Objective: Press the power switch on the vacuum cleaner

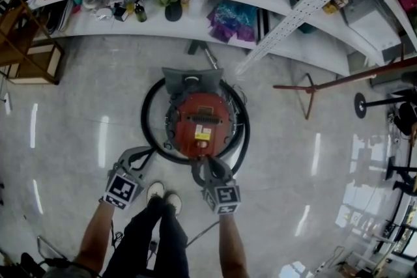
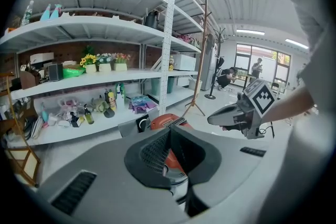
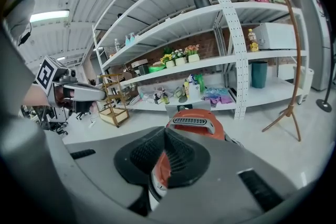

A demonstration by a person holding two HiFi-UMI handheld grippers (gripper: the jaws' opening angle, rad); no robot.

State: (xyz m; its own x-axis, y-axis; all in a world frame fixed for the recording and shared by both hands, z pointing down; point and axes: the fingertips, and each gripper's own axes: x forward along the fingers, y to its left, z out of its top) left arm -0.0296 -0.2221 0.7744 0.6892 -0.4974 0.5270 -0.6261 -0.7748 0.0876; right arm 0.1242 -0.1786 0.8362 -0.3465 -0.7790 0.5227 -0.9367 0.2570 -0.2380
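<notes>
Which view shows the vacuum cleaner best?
The head view: it shows the whole vacuum from above, red top ringed by its hose. The left gripper view catches only a red sliver past its jaws; the right gripper view shows more of the top, but its jaws cover the rest.

floor [image 1: 78,107]: pale, glossy | on it: red vac [image 1: 201,115], black hose [image 1: 146,122], wooden rack [image 1: 31,60]
</notes>
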